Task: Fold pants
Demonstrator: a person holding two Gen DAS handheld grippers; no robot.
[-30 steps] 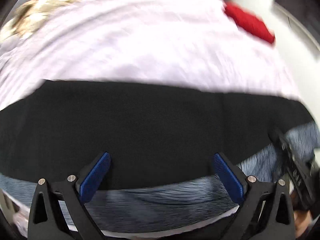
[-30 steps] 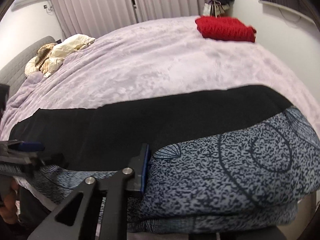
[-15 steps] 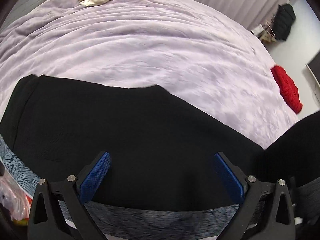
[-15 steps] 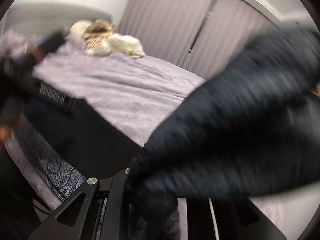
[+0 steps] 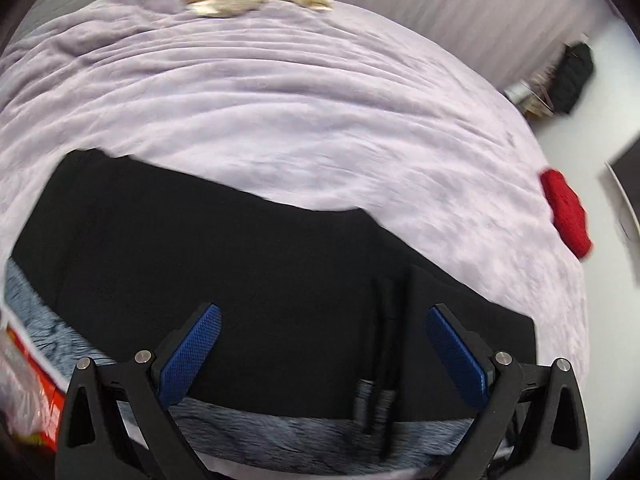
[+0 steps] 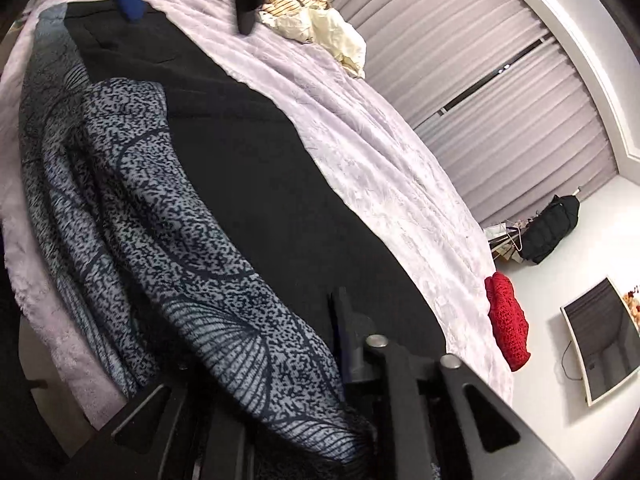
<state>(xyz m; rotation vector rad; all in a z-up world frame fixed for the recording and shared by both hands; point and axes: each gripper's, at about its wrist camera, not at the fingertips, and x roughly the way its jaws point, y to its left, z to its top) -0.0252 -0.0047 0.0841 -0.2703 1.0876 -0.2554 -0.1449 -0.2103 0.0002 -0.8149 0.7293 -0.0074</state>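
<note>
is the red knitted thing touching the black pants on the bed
Apart. The left wrist view shows bare lilac bedspread between the red knitted thing and the black pants; the right wrist view agrees.

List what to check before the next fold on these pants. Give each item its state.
1. Left gripper free to grab: ok. Its jaws stand wide over the black pants with nothing between them.
2. Right gripper released: cannot tell. Its jaws are opening, and the patterned fabric lies between them.
3. Black pants flat on the lilac bedspread: ok, apart from one step-like edge near the right side.
4. Patterned fabric smooth: not ok. It is bunched in long folds along the near edge.
5. Red garment clear of the pants: ok. It lies apart at the bed's edge.
</note>
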